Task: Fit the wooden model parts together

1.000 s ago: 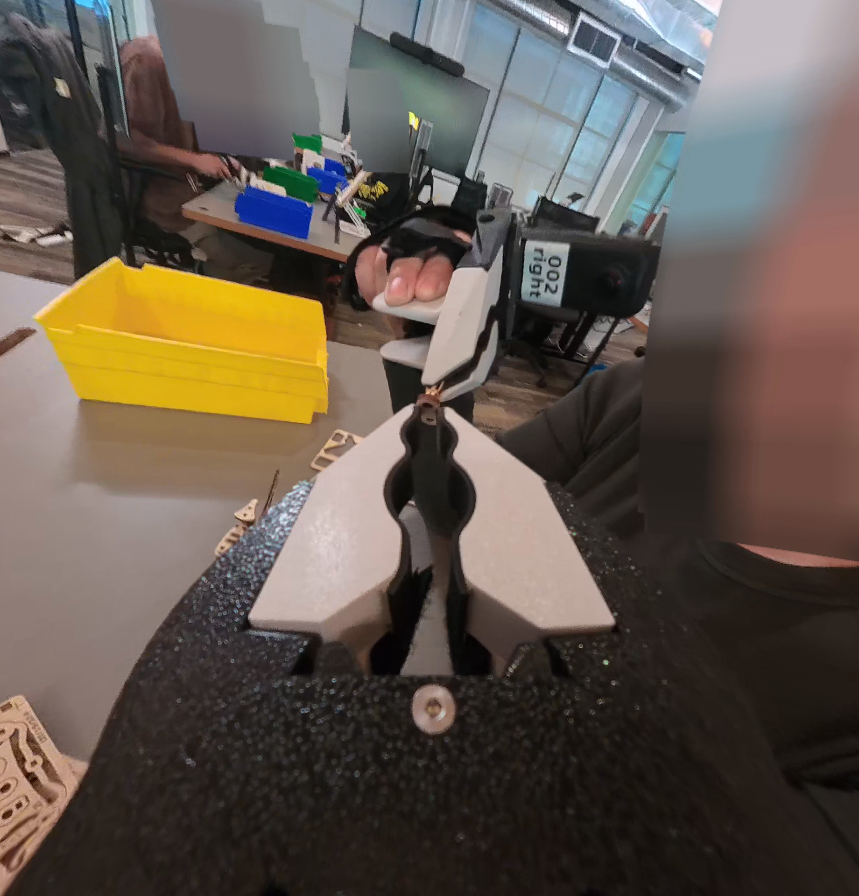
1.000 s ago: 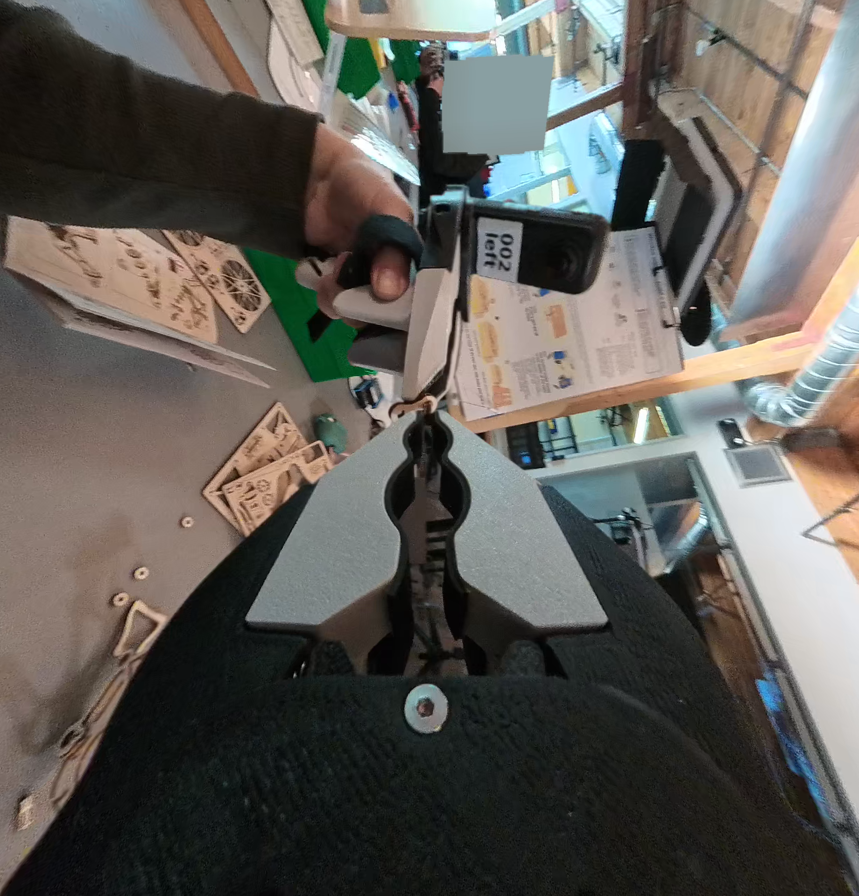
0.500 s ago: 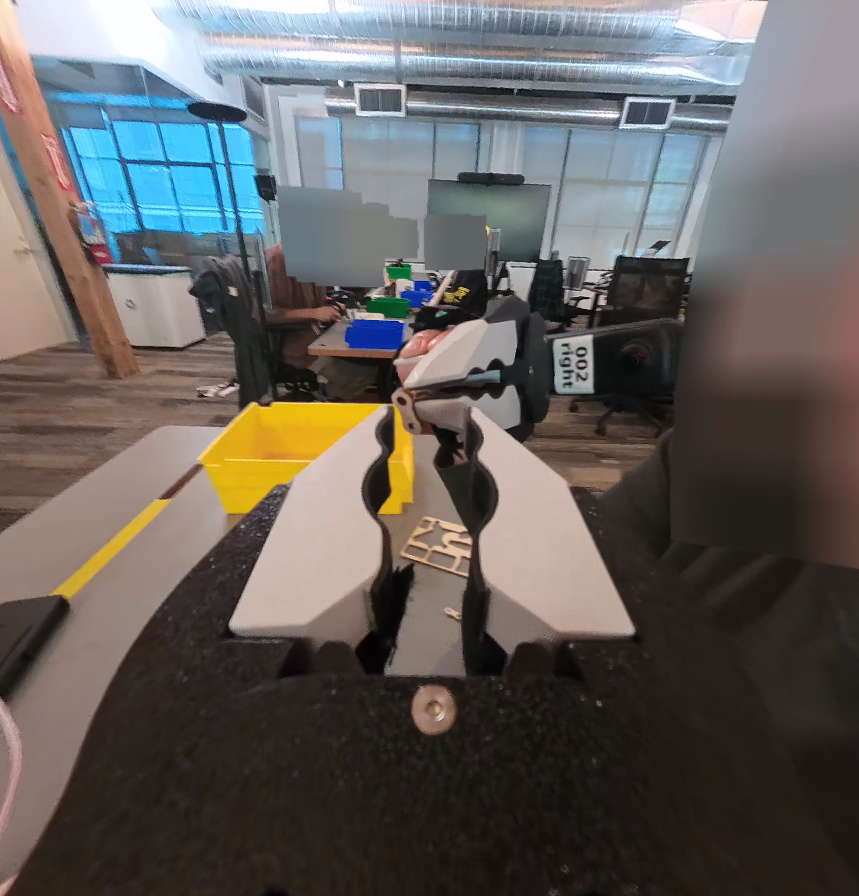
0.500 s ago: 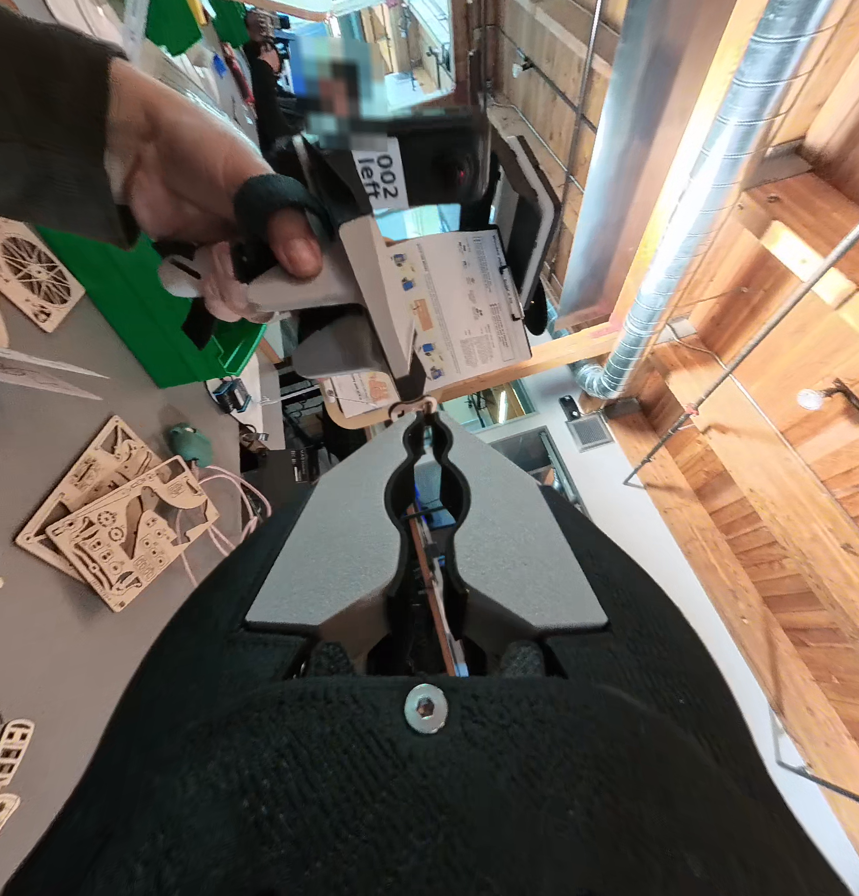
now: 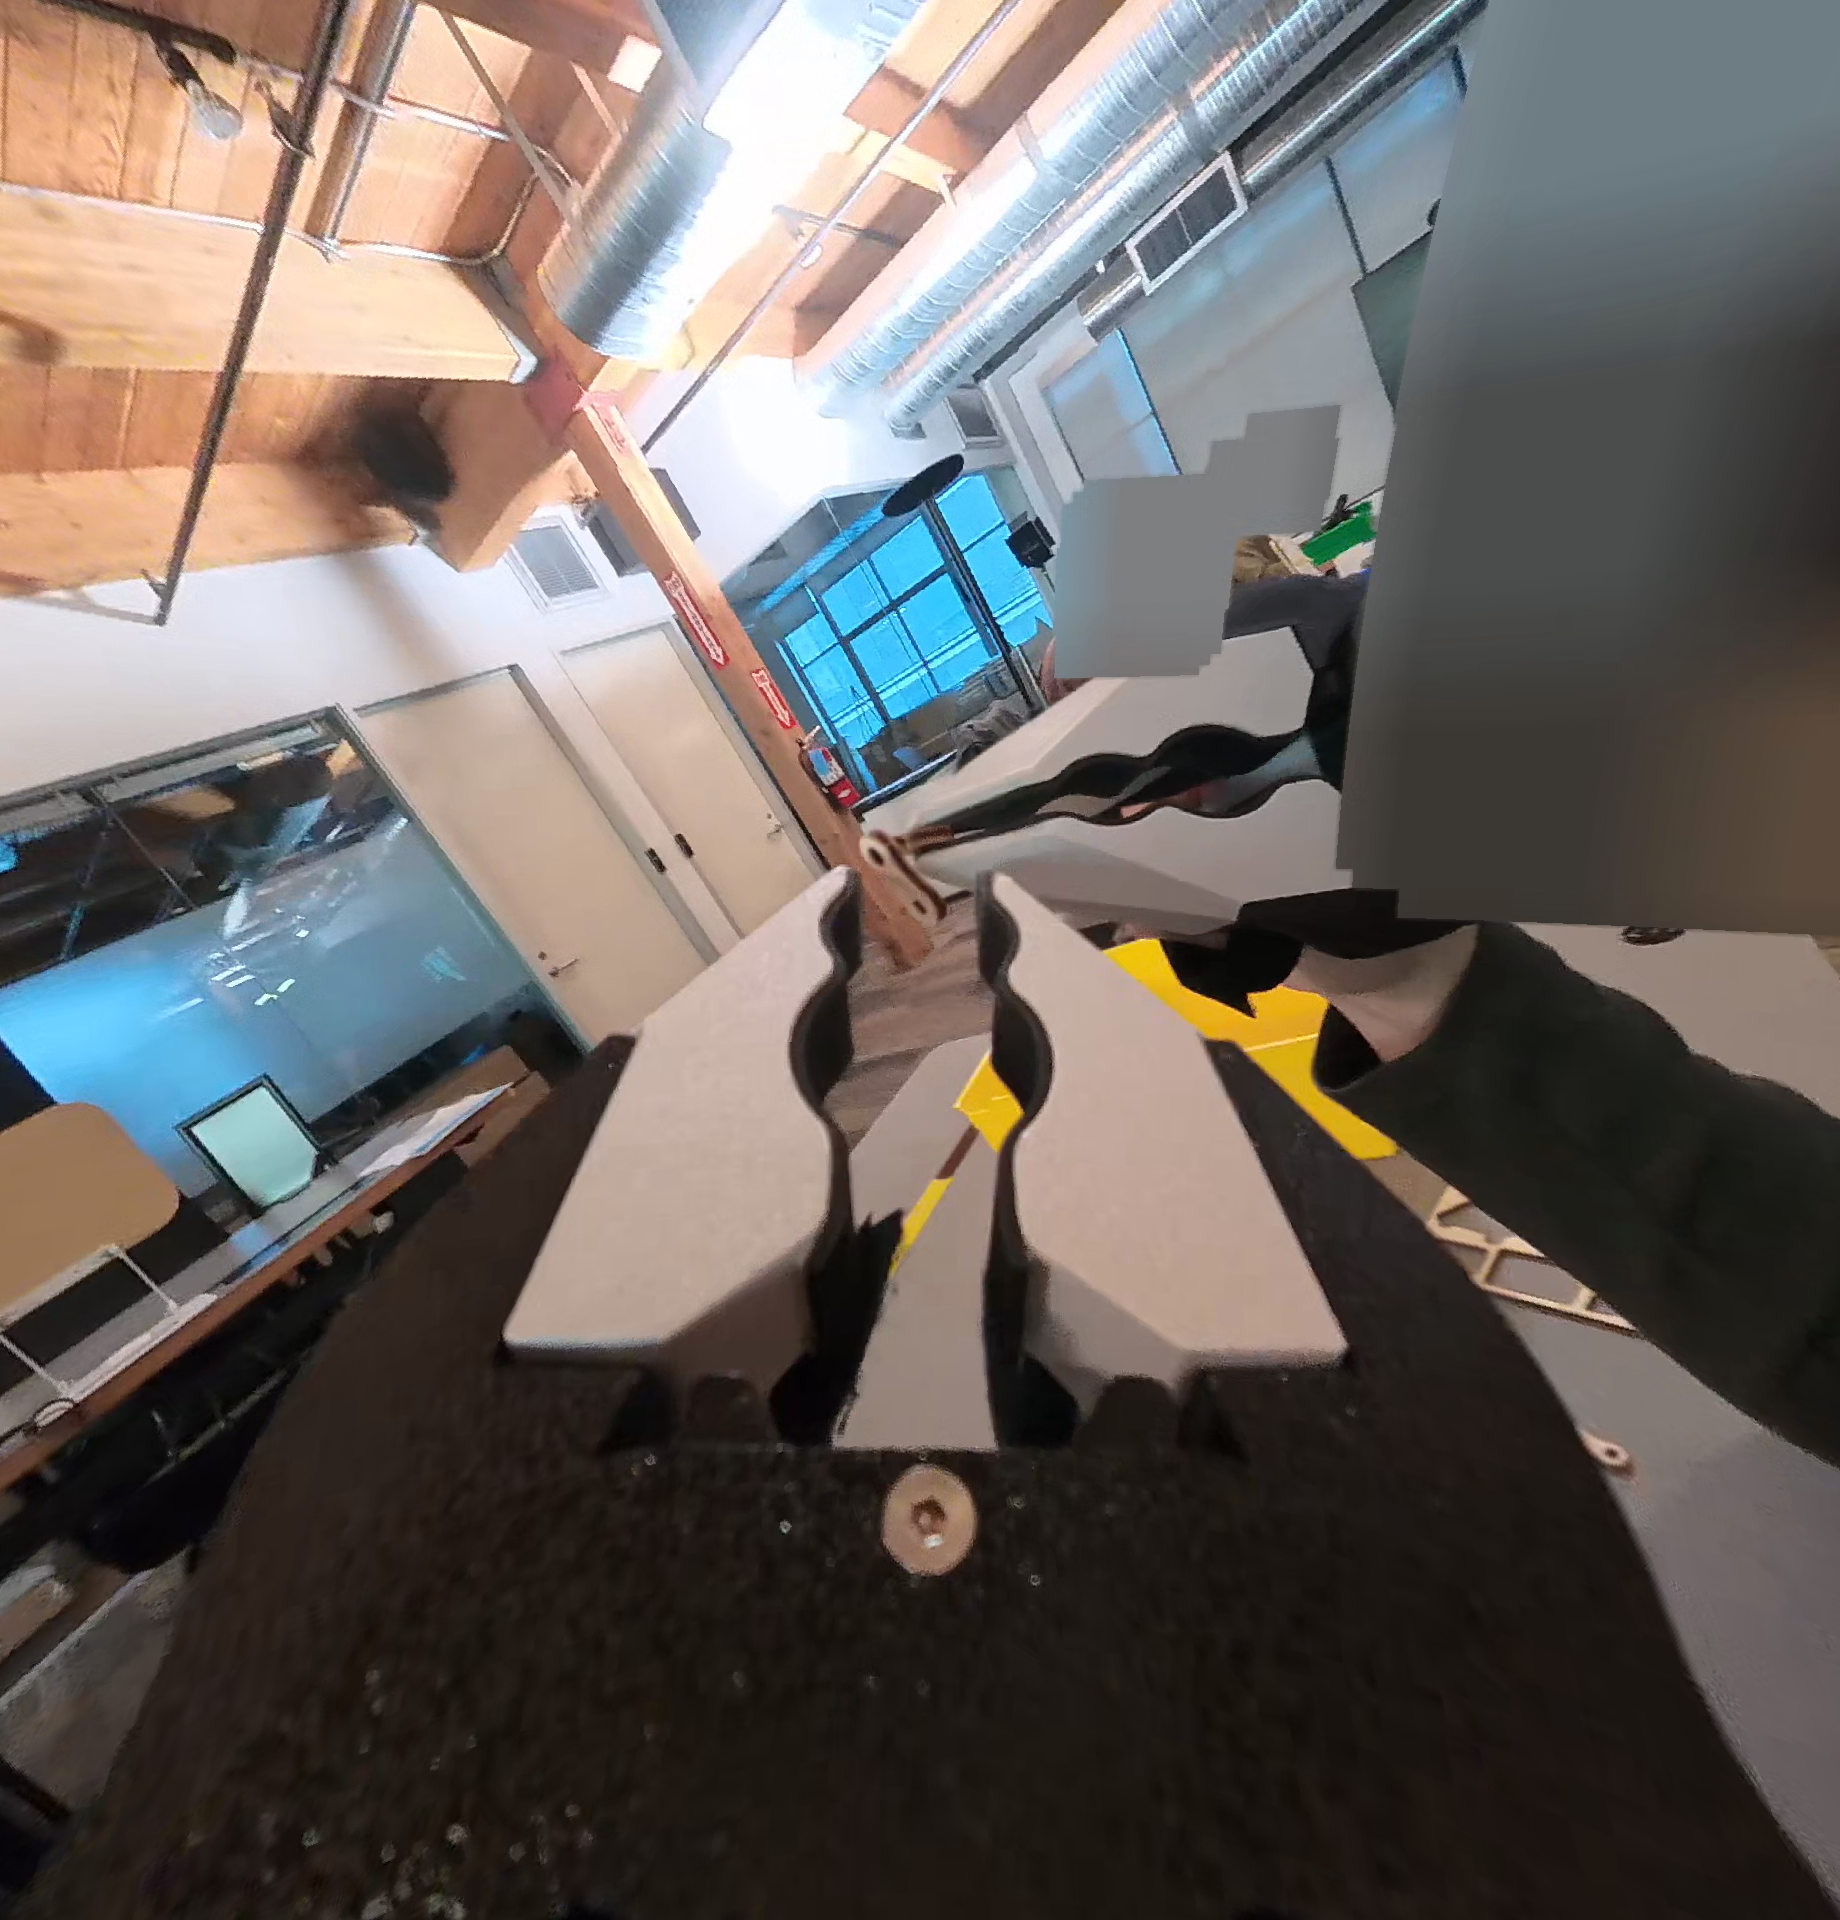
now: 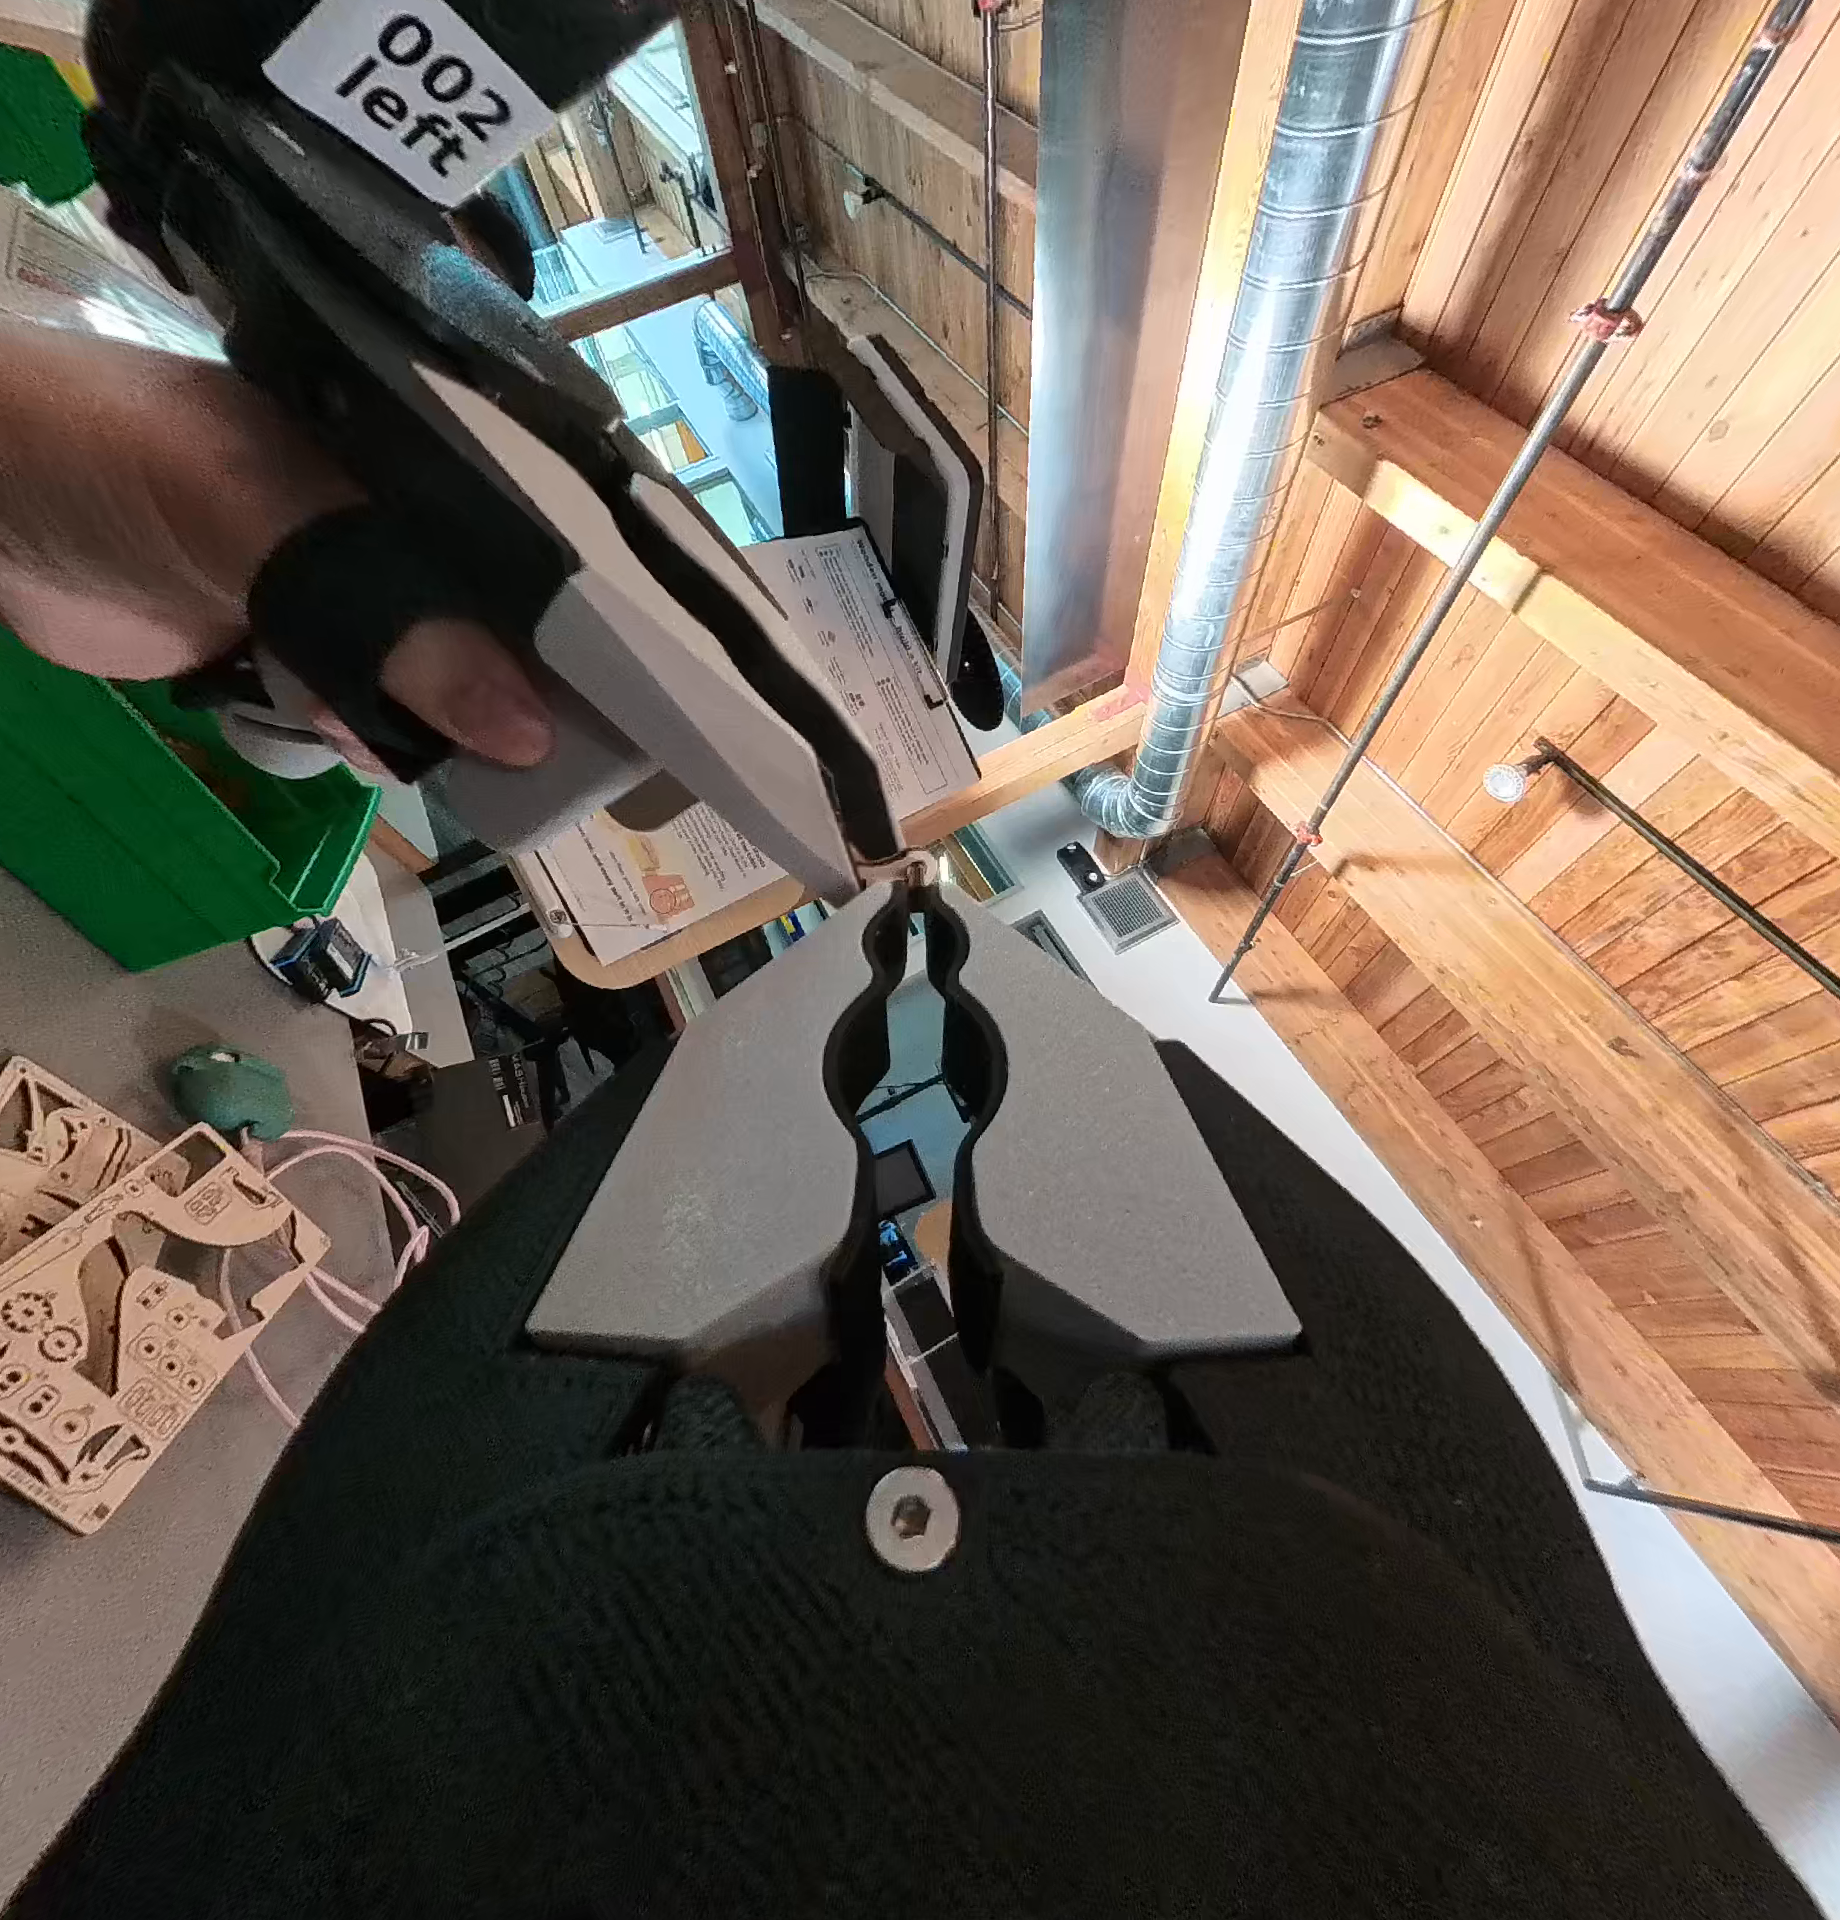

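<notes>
Holding the small pale wooden link piece [image 5: 903, 879] in the air with your right gripper [image 6: 908, 871], clamped at its very tip.

Your left gripper [image 5: 914, 902] stands just beside it, fingers apart and empty. The grip is shallow: a sideways push may twist the piece out, and it falls to the grey table [image 6: 116, 1039].

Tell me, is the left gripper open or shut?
Open. The left gripper shows a clear gap between its fingertips, holding nothing; the small wooden part sits in the right gripper.
</notes>
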Demonstrator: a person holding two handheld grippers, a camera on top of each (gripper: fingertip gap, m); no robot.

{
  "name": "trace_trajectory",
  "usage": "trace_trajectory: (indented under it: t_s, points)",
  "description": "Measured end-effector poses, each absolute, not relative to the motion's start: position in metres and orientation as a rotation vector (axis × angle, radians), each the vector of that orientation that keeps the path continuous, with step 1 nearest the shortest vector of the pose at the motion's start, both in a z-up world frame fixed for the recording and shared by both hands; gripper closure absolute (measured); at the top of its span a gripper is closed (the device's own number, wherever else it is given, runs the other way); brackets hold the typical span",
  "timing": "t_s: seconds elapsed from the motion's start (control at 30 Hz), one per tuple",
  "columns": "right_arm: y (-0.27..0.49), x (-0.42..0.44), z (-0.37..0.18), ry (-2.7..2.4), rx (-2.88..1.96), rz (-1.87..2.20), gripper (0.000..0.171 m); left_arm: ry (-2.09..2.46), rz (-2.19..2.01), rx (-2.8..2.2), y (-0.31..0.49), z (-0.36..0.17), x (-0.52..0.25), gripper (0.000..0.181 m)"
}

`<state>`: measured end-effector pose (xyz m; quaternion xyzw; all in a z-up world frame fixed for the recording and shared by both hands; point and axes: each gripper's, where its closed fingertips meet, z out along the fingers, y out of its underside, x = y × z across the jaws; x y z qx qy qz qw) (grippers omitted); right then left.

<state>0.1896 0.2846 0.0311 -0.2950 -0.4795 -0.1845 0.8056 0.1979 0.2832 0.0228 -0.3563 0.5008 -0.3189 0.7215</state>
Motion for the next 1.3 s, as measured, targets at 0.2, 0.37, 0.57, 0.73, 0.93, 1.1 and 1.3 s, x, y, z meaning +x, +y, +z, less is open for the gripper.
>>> trace_trajectory:
  t_s: [0.2,0.37,0.57,0.73,0.93,1.1,1.3]
  points:
    - [0.281,0.191,0.034,-1.016,-0.621,-0.381,0.170,1.099,-0.664,-0.784,0.283,0.022,0.202,0.170]
    - [0.279,0.192,0.034,-1.015,-0.616,-0.382,0.170,1.096,-0.604,-0.756,0.282,0.023,0.204,0.174]
    - [0.276,0.195,0.029,-1.053,-0.614,-0.368,0.170,1.118,-0.398,-0.742,0.288,0.019,0.204,0.180]
    - [0.279,0.193,0.022,-1.094,-0.627,-0.372,0.170,1.140,-0.310,-0.756,0.294,0.015,0.202,0.181]
    - [0.291,0.193,0.023,-1.068,-0.644,-0.581,0.170,1.084,-0.260,-0.871,0.305,0.014,0.201,0.181]
    - [0.301,0.192,0.023,-1.040,-0.660,-0.732,0.170,1.039,-0.270,-0.946,0.313,0.013,0.199,0.181]
    - [0.307,0.188,0.021,-1.031,-0.613,-0.823,0.171,1.044,-0.276,-0.985,0.319,0.009,0.196,0.180]
